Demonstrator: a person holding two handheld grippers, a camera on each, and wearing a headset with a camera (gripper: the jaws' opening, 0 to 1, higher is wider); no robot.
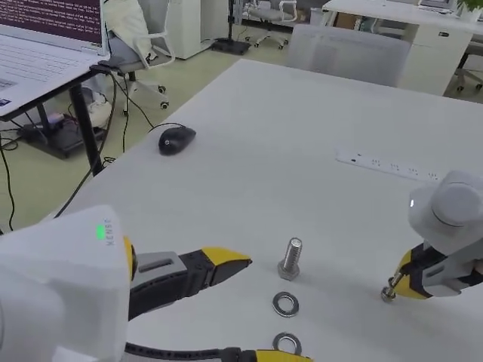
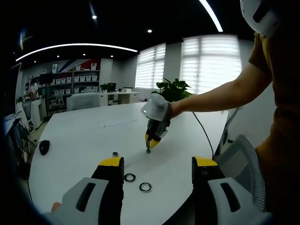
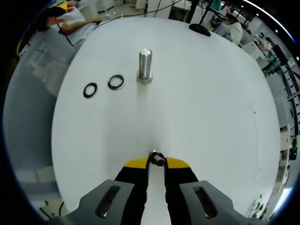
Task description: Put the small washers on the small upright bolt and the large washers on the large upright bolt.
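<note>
The large bolt [image 1: 290,258] [image 3: 145,65] stands upright on the white table [image 1: 249,151]. Two large washers [image 1: 285,304] [image 1: 287,343] lie flat just in front of it, also seen as washers [image 3: 116,82] [image 3: 90,89] in the right gripper view. My right gripper [image 1: 398,286] [image 3: 156,161] is shut on the small bolt [image 1: 390,290] [image 3: 157,158], with the bolt's lower end at the table surface. My left gripper [image 1: 256,309] [image 2: 158,164] is open, its jaws either side of the washers [image 2: 130,177] [image 2: 146,187]. Part of the large bolt [image 2: 115,153] is hidden by its left jaw.
A black mouse [image 1: 176,139] lies at the table's far left. A white power strip [image 1: 385,166] lies at the far right. A laptop [image 1: 38,45] sits on a side desk past the left edge, with office chairs [image 1: 139,45] behind.
</note>
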